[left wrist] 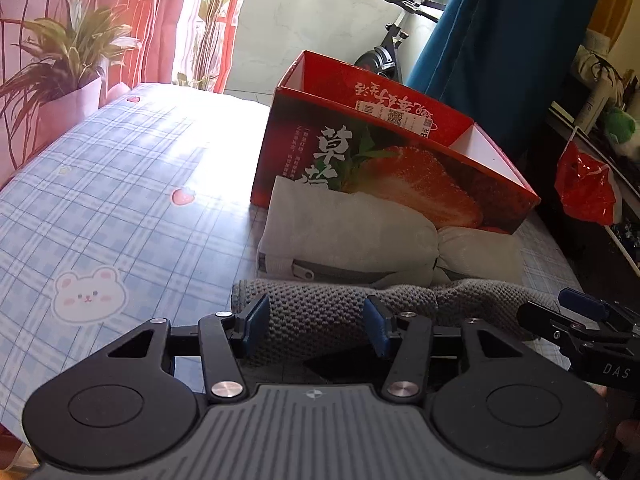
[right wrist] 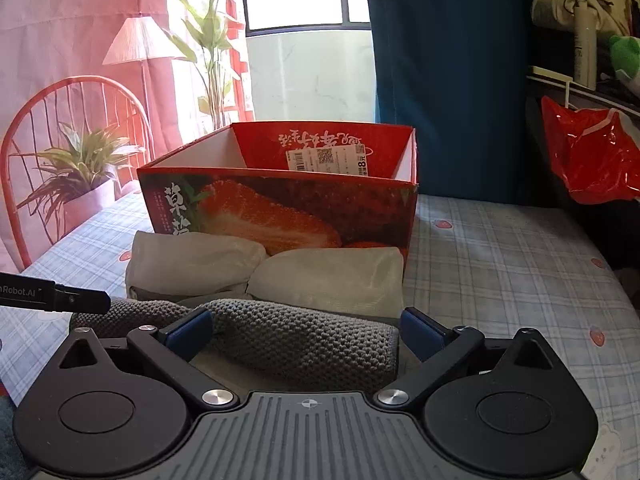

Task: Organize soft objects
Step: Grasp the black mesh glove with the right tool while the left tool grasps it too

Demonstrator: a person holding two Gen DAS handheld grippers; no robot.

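So the grey knitted roll (left wrist: 320, 320) is lying on the plaid bedsheet (left wrist: 120, 208), just in front of the pale zip pouch (left wrist: 344, 236) that's leaning against the red strawberry box (left wrist: 400, 172). Left gripper (left wrist: 316, 326) is straddling the roll's left end and right gripper (right wrist: 308, 334) its right end, both with jaws spread, not squeezing.

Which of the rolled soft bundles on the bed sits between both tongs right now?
The dark grey knitted roll, lying nearest; both tongs straddle it. The two pale grey fabric bundles lie behind it, against the red strawberry box.
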